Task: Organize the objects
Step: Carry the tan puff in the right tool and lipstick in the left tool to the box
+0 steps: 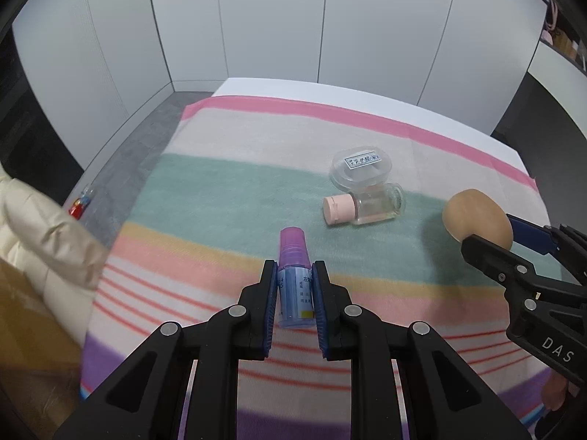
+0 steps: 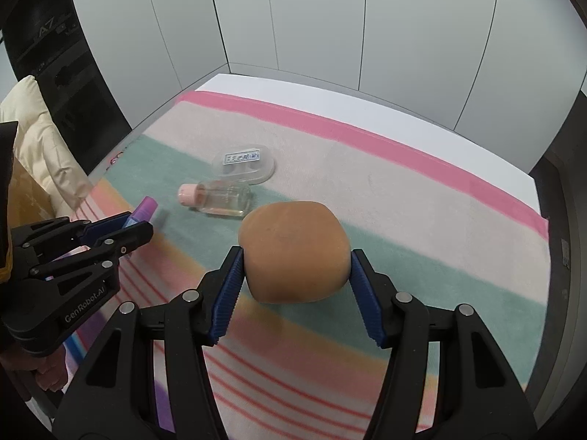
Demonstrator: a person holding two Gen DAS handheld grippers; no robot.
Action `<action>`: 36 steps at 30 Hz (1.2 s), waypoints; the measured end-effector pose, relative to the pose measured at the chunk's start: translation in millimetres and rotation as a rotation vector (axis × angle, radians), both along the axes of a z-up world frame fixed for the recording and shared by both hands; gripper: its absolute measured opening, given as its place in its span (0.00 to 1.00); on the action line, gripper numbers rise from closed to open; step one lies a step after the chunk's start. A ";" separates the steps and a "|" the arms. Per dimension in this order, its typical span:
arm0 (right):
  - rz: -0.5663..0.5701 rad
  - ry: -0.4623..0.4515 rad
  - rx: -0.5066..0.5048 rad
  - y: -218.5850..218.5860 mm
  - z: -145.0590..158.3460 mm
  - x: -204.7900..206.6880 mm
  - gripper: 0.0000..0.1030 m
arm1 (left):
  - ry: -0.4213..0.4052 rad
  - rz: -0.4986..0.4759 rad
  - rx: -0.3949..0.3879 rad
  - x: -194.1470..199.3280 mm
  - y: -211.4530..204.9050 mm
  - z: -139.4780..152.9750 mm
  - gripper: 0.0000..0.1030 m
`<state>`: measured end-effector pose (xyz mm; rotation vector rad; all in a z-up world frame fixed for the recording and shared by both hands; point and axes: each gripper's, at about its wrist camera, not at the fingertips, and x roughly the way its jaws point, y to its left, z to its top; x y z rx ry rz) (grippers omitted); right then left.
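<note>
1. While the left gripper (image 1: 293,275) fills the bottom centre of the left wrist view, its jaws are drawn in narrow and clamped on a small purple-capped bottle (image 1: 293,282), blue pads pressed against both sides of the label, the cap pointing away up the frame.
2. Over in the right wrist view, the right gripper (image 2: 295,267) is at lower centre, jaws set fairly wide and gripping a tan sponge (image 2: 293,253), a rounded, soft-looking lump squeezed between the ribbed blue pads.
3. Each tool shows in the other's camera: the right gripper with the sponge sits at the right edge of the left view, and the left gripper with the purple cap poking out sits at the left edge of the right view. The two are well apart.
4. Under both lies a striped blanket (image 1: 220,190), bands of purple, thin red lines, peach, yellow, green, beige and pink running across the frame.
5. Further up, on the green band, a clear bottle with a pink cap (image 1: 363,205) lies on its side, cap toward the left of the frame.
6. Just behind it and touching it, a clear plastic case (image 1: 361,168) with a small printed label on top.
7. At the left edge, a cream padded jacket (image 1: 40,234).
8. Beyond the blanket, pale grey wall panels (image 1: 275,22) close the top of the frame.
</note>
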<state>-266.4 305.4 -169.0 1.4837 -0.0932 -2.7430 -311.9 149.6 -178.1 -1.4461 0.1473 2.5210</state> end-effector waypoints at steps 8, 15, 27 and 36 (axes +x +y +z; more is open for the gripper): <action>-0.025 0.014 -0.002 -4.5 39.1 30.1 0.58 | 0.014 -0.004 0.017 34.8 -9.3 40.6 0.18; -0.057 0.053 -0.002 -6.6 87.1 71.2 0.58 | 0.035 -0.019 0.034 66.4 -16.7 79.6 0.18; -0.091 0.080 -0.041 -22.3 158.4 153.3 0.58 | 0.074 -0.020 0.086 135.7 -52.0 148.4 0.18; -0.088 0.095 -0.014 -33.9 184.1 200.2 0.58 | 0.147 -0.038 0.111 175.2 -68.3 181.6 0.18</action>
